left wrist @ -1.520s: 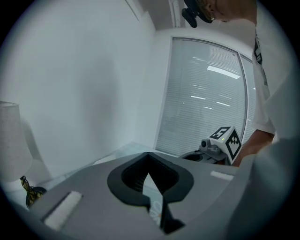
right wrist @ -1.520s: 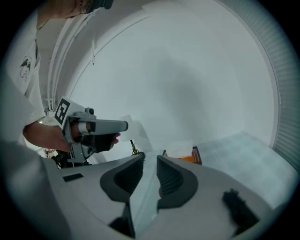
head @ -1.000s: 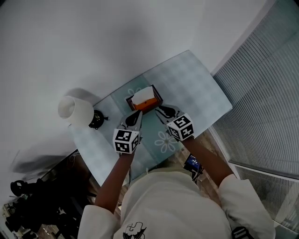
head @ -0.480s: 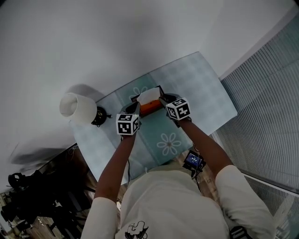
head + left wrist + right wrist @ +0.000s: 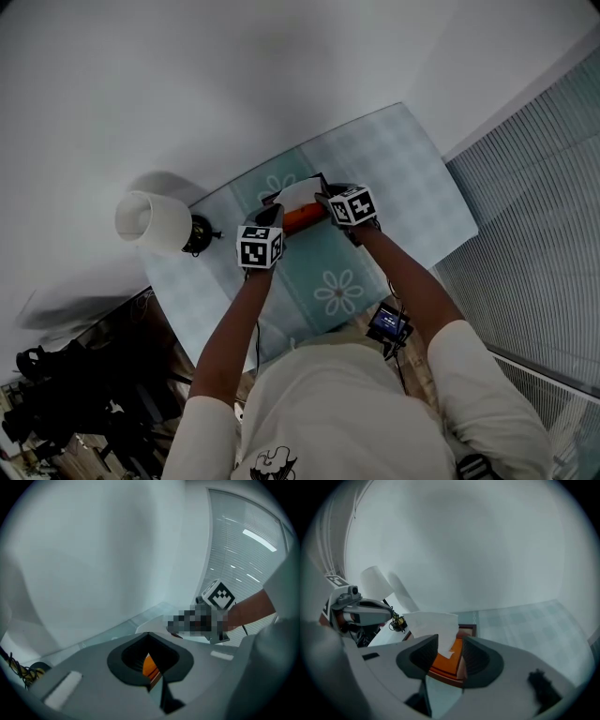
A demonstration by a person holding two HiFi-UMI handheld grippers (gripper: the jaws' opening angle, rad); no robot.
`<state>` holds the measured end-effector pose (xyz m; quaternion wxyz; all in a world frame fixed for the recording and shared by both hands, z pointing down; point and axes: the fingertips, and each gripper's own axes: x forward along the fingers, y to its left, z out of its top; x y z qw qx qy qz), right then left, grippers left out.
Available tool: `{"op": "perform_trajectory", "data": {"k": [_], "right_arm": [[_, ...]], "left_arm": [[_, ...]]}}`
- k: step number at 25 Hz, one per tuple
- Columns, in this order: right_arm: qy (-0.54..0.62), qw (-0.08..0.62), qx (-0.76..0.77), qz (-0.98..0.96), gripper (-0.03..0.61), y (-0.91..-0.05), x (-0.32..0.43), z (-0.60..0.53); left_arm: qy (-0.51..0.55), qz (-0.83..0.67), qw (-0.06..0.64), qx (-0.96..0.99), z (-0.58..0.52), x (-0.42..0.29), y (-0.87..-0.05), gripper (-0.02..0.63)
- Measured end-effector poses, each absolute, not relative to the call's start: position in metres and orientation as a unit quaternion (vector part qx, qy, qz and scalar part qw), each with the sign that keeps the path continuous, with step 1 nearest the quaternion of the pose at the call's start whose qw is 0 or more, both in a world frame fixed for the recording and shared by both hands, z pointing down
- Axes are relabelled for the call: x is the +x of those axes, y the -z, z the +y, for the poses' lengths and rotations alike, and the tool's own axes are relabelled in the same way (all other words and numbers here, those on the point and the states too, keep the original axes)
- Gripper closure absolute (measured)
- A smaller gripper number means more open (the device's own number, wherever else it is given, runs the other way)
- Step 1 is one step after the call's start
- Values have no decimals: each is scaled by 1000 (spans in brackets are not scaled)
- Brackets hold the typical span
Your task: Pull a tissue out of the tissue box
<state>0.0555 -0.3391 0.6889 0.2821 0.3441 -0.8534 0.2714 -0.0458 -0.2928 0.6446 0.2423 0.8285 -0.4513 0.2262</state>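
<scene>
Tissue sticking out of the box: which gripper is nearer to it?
Right. The right gripper, jaws just opened wider, has the tissue between them; the left gripper sits at the left end of the box.

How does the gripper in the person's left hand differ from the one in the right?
The grey right gripper has its jaws apart, having just been opening, with the white tissue in the gap, unpinched; the grey left gripper has jaws meeting at their tips. The right gripper is at the right side of the orange tissue box, the left gripper at its left side. Both carry a black-and-white marker cube and point down at the box.
</scene>
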Motion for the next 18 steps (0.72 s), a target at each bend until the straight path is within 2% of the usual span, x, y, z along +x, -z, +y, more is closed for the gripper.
{"op": "perform_trajectory", "data": {"k": [8, 9, 10, 18], "right_arm": [[-269, 296, 329, -856, 422, -698, 44, -349], [-261, 297, 326, -858, 472, -697, 41, -348], [-254, 298, 326, -861, 552, -695, 40, -348], [-238, 293, 322, -868, 565, -690, 36, -339]], "left_arm": [[-233, -451, 253, 823, -289, -52, -653, 607], [-234, -451, 255, 823, -289, -53, -654, 607], [-236, -451, 255, 822, -289, -55, -654, 607], [-241, -449, 249, 824, -288, -57, -655, 607]]}}
